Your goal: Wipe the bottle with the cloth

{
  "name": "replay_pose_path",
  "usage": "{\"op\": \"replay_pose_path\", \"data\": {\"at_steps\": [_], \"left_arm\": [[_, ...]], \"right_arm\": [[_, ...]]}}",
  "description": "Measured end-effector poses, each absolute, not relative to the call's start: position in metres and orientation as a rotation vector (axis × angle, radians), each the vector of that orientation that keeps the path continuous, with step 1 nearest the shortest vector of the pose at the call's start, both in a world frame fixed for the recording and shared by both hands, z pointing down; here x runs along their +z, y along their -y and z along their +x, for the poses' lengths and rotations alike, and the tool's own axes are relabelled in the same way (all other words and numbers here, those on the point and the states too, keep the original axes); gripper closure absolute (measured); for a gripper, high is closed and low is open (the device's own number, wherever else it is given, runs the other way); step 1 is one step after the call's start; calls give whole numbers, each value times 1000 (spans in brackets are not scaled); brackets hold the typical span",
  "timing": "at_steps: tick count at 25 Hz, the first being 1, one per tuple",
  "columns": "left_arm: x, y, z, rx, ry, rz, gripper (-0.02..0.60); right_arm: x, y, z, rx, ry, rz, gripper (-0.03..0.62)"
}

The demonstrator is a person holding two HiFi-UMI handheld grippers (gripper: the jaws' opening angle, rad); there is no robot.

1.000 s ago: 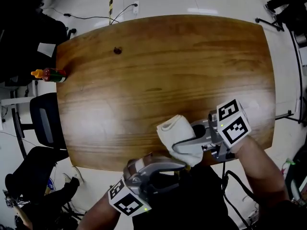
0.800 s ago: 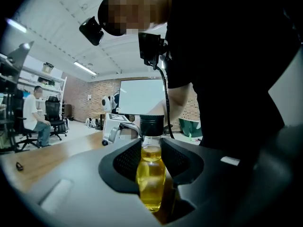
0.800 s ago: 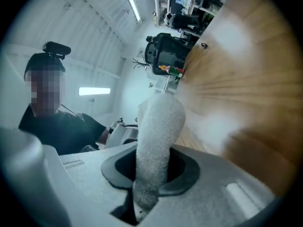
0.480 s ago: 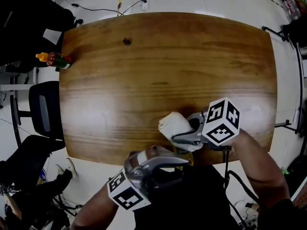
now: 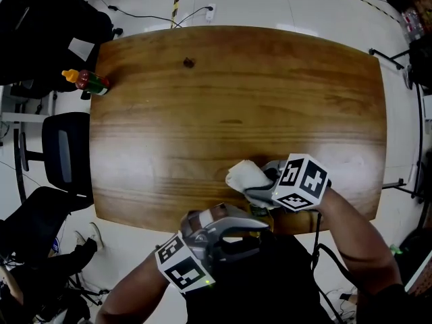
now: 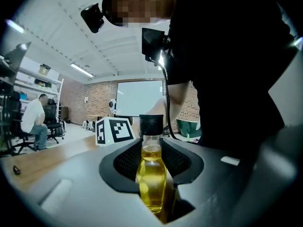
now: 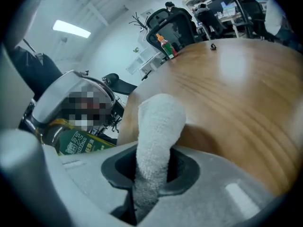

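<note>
A small clear bottle [image 6: 152, 174] of yellow oil with a black cap stands upright between the jaws of my left gripper [image 6: 152, 161], which is shut on it. In the head view the left gripper [image 5: 258, 227] sits just off the table's near edge, and only a sliver of the bottle [image 5: 260, 213] shows. My right gripper [image 5: 251, 192] is shut on a folded white cloth [image 5: 246, 175], close above the bottle. In the right gripper view the cloth [image 7: 157, 126] sticks up from the right gripper [image 7: 152, 170], and the bottle's green label [image 7: 78, 144] lies just to its left.
The wooden table [image 5: 236, 106] carries a small dark object [image 5: 188, 63] at the far left. A red sauce bottle [image 5: 88, 81] stands at its far left corner. A black office chair [image 5: 64, 155] stands left of the table. A person sits far off [image 6: 34, 122].
My right gripper has carried the cloth left and down toward the table's near edge, closer to the bottle, and its marker cube has turned. The left gripper has kept its hold.
</note>
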State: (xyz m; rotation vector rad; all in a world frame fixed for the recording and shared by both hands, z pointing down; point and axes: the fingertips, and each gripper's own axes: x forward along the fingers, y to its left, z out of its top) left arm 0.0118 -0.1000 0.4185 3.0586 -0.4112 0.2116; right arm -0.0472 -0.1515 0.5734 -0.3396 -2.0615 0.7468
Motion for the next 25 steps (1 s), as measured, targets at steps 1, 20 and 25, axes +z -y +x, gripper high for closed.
{"op": "replay_pose_path", "data": {"at_steps": [1, 20, 25], "left_arm": [[419, 100, 11, 213, 407, 3059, 436], [430, 97, 1, 262, 447, 3028, 434], [445, 99, 4, 244, 484, 2999, 434]], "right_arm": [[575, 152, -48, 727, 2062, -340, 523], [514, 205, 24, 828, 2315, 276, 522], [405, 203, 44, 1049, 2663, 523, 522]]}}
